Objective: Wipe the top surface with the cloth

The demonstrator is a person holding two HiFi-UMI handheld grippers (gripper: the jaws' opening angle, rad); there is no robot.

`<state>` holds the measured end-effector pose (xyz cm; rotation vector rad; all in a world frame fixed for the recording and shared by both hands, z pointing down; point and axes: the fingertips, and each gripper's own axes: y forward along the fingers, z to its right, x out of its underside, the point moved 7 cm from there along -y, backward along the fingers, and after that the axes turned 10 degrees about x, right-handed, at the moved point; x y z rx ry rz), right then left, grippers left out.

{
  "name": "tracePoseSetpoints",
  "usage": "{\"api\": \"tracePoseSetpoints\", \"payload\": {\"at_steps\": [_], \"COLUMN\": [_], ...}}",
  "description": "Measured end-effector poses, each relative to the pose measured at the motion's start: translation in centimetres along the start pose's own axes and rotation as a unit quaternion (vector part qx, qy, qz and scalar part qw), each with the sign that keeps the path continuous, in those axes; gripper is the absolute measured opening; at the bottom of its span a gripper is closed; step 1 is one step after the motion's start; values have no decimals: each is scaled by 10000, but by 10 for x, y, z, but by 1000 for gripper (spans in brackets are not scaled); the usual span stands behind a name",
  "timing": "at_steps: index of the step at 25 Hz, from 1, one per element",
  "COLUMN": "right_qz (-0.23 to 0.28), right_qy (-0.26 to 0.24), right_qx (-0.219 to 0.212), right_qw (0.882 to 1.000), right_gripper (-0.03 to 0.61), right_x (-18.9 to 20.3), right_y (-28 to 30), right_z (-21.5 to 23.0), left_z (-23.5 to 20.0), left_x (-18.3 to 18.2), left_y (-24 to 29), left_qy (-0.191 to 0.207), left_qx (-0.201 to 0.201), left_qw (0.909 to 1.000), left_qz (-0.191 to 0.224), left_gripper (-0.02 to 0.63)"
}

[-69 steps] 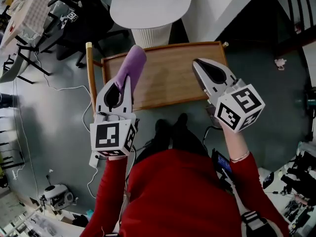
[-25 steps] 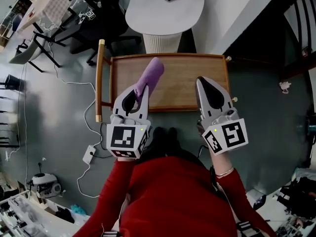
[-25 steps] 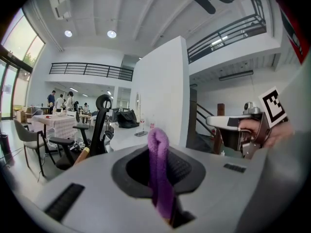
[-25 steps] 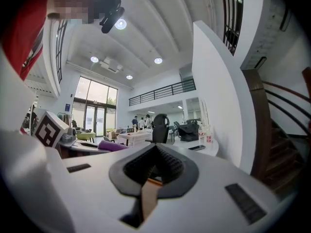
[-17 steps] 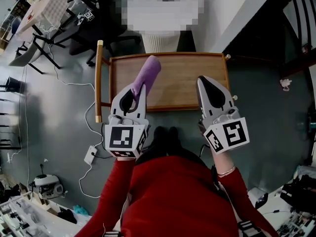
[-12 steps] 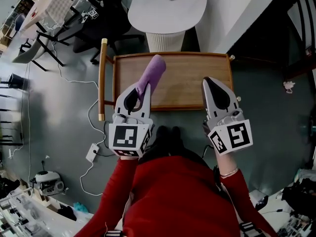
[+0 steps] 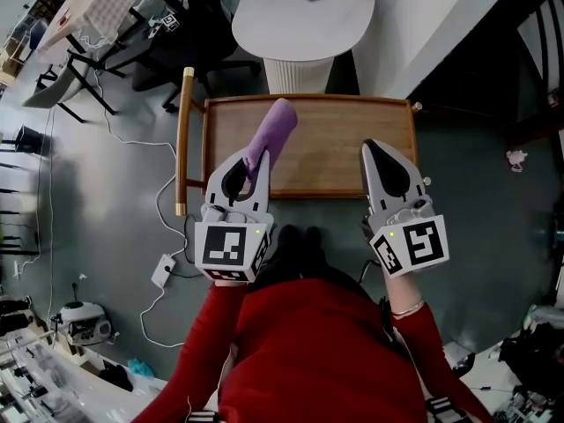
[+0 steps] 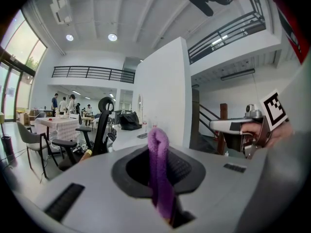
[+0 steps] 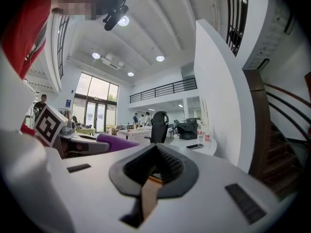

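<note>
L gripper [image 7: 250, 164] pinches the purple cloth [image 7: 273, 130] at center-left of the frame, over the wooden cart top [image 7: 335, 135]. R gripper [image 7: 369, 145] at center-right, jaws pressed together w/ nothing between.

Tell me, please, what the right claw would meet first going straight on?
Likely nothing close: the right claw seems level above the wooden cart, heading toward the white round table; depth is unclear.

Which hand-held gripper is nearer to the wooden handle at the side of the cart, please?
Left. The left hand-held gripper, shut on the purple cloth, hangs beside the handle, over that end of the cart; the right hand-held gripper is over the opposite end.
</note>
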<state>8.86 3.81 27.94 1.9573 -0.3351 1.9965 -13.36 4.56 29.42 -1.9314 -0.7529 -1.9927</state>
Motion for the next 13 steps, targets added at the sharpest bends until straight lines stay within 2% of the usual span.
{"api": "tracePoseSetpoints", "payload": {"at_steps": [13], "right_qz": [-151], "right_qy": [-93], "right_qx": [80], "right_qw": [9998], "right_gripper": [5], "right_x": [5], "right_y": [8], "right_z": [3], "left_z": [-8], "left_x": [-5], "left_y": [0], "left_qy": [8], "left_qx": [-48], "left_qw": [9999], "left_qz": [146], "left_gripper": [49]}}
